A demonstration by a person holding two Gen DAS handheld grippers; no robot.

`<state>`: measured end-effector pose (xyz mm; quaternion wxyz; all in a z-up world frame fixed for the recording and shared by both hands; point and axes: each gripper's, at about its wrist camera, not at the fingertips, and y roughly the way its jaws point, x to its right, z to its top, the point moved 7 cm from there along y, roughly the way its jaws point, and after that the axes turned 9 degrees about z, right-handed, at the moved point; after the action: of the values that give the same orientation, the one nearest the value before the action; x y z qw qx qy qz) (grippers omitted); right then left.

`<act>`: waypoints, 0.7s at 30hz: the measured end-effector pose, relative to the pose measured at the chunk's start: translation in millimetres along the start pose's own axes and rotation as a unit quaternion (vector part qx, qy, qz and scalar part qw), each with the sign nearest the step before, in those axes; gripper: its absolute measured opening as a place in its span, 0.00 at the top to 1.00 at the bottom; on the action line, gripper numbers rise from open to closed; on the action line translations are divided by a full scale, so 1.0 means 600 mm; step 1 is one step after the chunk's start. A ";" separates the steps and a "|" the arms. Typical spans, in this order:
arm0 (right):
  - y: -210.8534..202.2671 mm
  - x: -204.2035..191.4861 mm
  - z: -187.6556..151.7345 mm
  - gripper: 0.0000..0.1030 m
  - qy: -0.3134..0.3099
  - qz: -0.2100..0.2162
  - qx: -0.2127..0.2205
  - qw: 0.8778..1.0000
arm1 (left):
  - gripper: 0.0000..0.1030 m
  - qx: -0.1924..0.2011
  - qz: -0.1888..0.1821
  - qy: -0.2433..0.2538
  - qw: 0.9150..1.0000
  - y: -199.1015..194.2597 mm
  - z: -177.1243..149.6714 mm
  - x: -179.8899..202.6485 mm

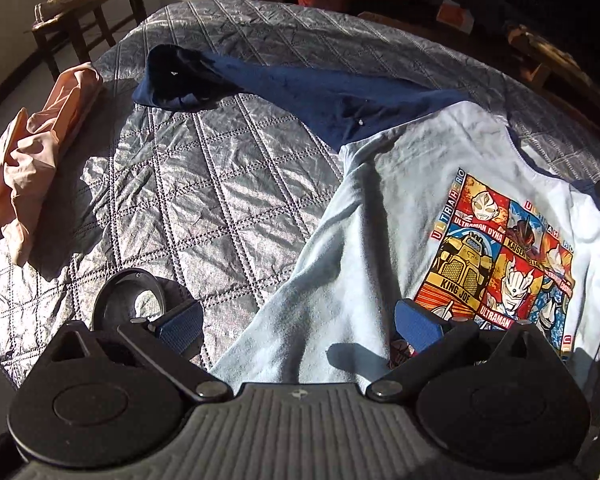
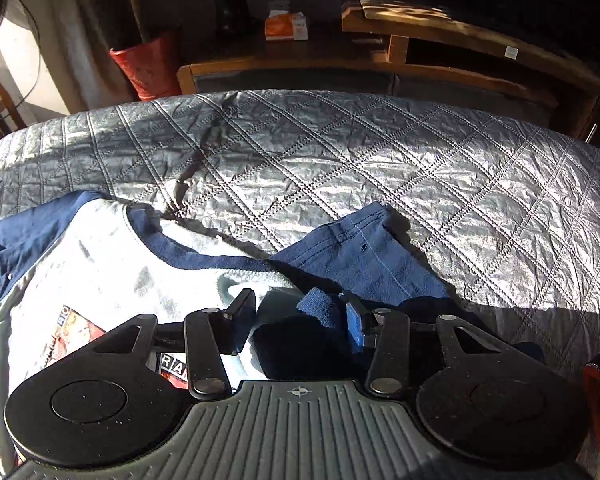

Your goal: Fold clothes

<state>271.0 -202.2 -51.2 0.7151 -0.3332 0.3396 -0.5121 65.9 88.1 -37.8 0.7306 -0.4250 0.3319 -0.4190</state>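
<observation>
Sleeve-folding stage: right gripper (image 2: 300, 322) is hovering half-open around the navy cuff (image 2: 318, 312), not pinching; left gripper (image 1: 300, 326) is gaping wide over the shirt (image 1: 380, 200). Next it needs pinching shut.

Hard sunlight struck the quilted bedspread (image 1: 204, 184), producing glare and sharp dark shadows; the far room stayed dim. Fisheye curvature bent the edges; focus was sharp.

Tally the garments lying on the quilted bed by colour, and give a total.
White and navy, with a printed graphic: 1, the T-shirt
Peach: 1, the crumpled garment at the bed's left edge
Total: 2, both lying on the quilt
</observation>
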 end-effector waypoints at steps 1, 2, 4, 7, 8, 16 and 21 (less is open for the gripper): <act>0.011 -0.005 -0.008 0.52 -0.016 0.001 -0.018 1.000 | 0.01 -0.004 0.000 0.006 1.000 0.002 -0.003 0.009; 0.021 -0.010 -0.016 0.64 -0.033 0.001 -0.035 0.999 | 0.01 -0.007 -0.001 0.010 1.000 0.004 -0.006 0.016; 0.024 -0.024 -0.013 0.79 -0.083 -0.025 -0.023 0.996 | 0.01 -0.004 -0.003 0.017 1.000 0.001 -0.009 0.031; 0.016 -0.043 0.019 0.79 -0.149 -0.073 0.024 0.986 | 0.01 0.004 -0.001 0.030 1.000 -0.003 -0.012 0.049; 0.011 -0.049 0.033 0.77 -0.167 -0.085 0.046 0.981 | 0.01 0.007 0.000 0.034 0.999 -0.005 -0.013 0.055; -0.060 0.076 0.081 0.41 -0.034 -0.098 0.129 0.986 | 0.01 0.007 0.007 0.043 0.999 -0.003 -0.020 0.077; -0.030 0.176 0.015 0.40 0.006 -0.149 0.035 0.988 | 0.01 0.000 0.011 0.047 0.999 0.004 -0.025 0.079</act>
<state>294.9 -307.0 -46.7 0.6400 -0.3520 0.2727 -0.6262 74.6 41.1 -52.4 0.7186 -0.4014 0.3707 -0.4301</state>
